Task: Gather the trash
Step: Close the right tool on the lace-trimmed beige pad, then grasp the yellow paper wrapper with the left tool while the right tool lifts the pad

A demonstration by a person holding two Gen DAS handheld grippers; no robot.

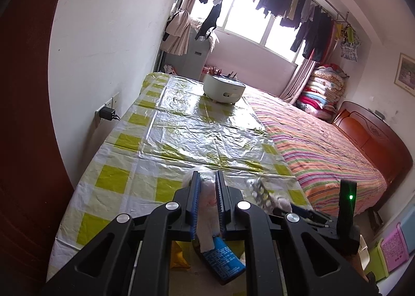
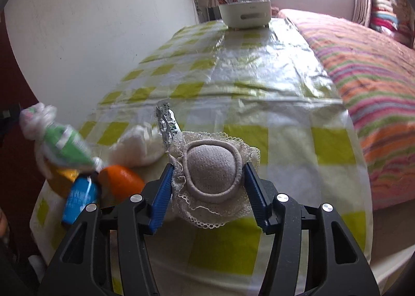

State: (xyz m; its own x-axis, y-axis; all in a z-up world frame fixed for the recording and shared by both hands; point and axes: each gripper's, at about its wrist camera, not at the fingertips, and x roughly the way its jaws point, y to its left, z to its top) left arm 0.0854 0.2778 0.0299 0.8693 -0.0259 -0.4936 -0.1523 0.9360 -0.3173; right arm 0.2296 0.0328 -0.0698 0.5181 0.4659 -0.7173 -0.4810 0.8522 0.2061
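- Two grippers are in your hands, both over the near end of the table (image 2: 233, 83) with the yellow-and-white checked plastic cover.
- Your right gripper (image 2: 207, 184): jaws part-way closed against the two sides of a grey padded cup with lace trim (image 2: 211, 166). Its domed face looks up toward the camera; its longer axis runs across, from one blue pad to the other. It sits at the near table edge.
- Your left gripper (image 1: 207, 202): jaws narrowed onto a pale, crumpled wad of plastic or tissue (image 1: 207, 192); what exactly it is cannot be told. The wad runs lengthwise along the fingers, its tail hanging toward the camera.
- Blister pack (image 2: 167, 124): silver foil, long axis pointing away up the table, near end touching the lace.
- White crumpled tissue (image 2: 137, 145): just left of the blister pack.
- Orange item (image 2: 120, 181), blue packet (image 2: 79, 197), green-and-white wrapper (image 2: 64, 145): clustered at the near left corner; the wrapper is blurred.
- White appliance (image 1: 224, 87): far end of table, well apart.
- Striped bed (image 1: 324, 145): along the table's right side.
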